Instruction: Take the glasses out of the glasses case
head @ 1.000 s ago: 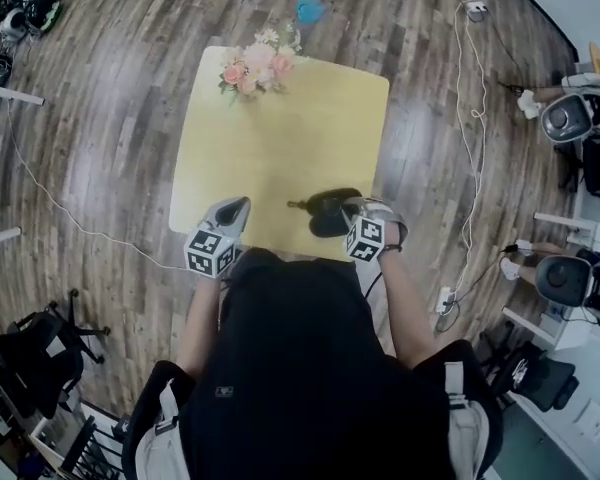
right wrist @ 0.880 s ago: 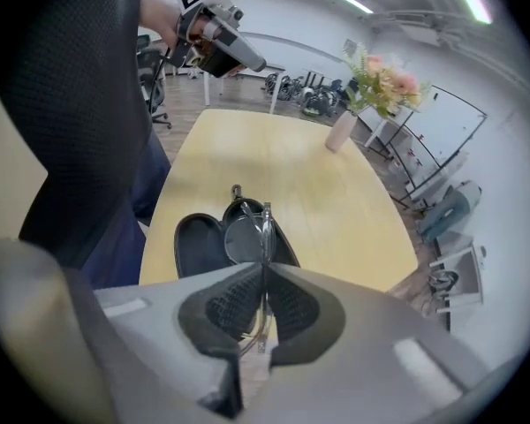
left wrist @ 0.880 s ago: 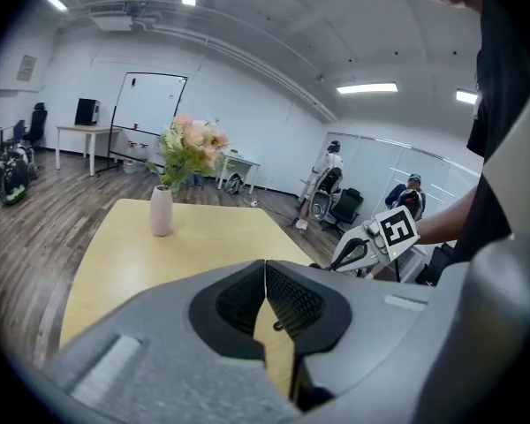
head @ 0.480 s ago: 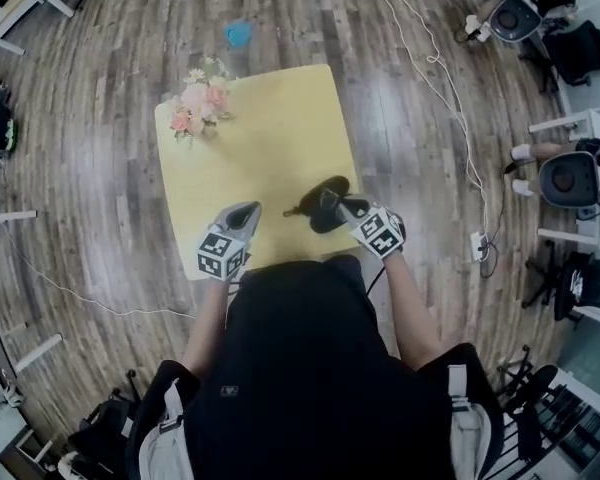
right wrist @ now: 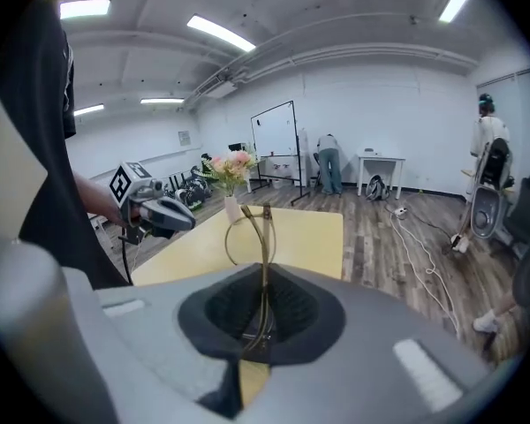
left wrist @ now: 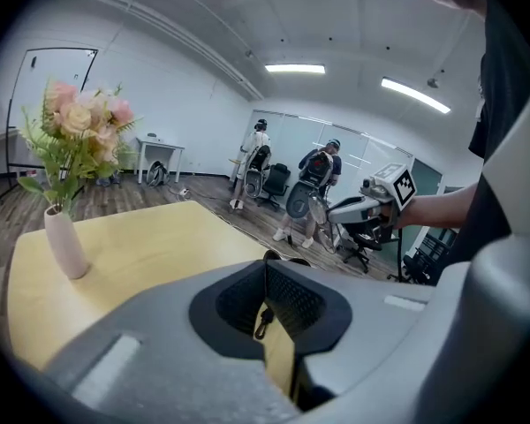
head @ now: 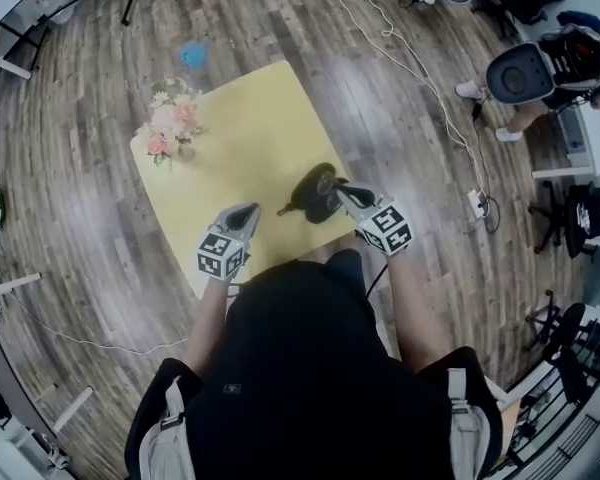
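A black glasses case (head: 316, 190) lies open near the right front edge of the yellow table (head: 242, 153). My right gripper (head: 348, 194) is at the case, shut on thin gold wire glasses (right wrist: 266, 237). The glasses stand up between its jaws, one round rim showing above them. In the head view a thin dark end of the glasses (head: 286, 208) pokes out left of the case. My left gripper (head: 244, 214) hovers over the table's front edge, left of the case, shut with nothing held. In the left gripper view the case's top (left wrist: 283, 257) shows just beyond the jaws.
A white vase of pink flowers (head: 168, 128) stands at the table's far left corner. Wood floor surrounds the table, with cables (head: 420, 68) and office chairs (head: 525, 68) to the right. People stand at desks in the background (left wrist: 318, 170).
The head view has swung, so the table now sits turned in the picture. Both grippers keep their places at the case and the front edge.
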A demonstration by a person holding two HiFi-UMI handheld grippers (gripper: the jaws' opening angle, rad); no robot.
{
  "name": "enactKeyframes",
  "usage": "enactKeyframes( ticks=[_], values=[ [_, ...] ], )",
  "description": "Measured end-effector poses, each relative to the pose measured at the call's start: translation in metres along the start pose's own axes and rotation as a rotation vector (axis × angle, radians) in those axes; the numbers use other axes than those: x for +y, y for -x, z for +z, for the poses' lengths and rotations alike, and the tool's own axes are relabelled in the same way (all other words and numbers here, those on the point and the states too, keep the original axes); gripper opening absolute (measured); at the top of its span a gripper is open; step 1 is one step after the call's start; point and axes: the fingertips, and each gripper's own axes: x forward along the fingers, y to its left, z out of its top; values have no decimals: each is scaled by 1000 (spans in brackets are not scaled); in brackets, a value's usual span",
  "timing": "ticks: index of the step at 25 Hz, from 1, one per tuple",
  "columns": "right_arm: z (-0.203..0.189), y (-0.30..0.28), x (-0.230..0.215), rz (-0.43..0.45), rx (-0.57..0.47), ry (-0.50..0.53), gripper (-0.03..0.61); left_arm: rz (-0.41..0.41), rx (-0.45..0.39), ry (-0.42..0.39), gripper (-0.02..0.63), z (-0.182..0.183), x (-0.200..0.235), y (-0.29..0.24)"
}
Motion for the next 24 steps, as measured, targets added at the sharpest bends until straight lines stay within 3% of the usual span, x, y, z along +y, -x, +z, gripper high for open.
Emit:
enactKeyframes(
  ticks=[11, 24],
  values=[
    [18, 29, 11, -64, -96, -54, 20, -75, 10, -20, 12, 2, -13, -10],
    [26, 20, 14, -55, -107, -66, 20, -36, -20, 10, 12, 3, 4, 2]
  ],
)
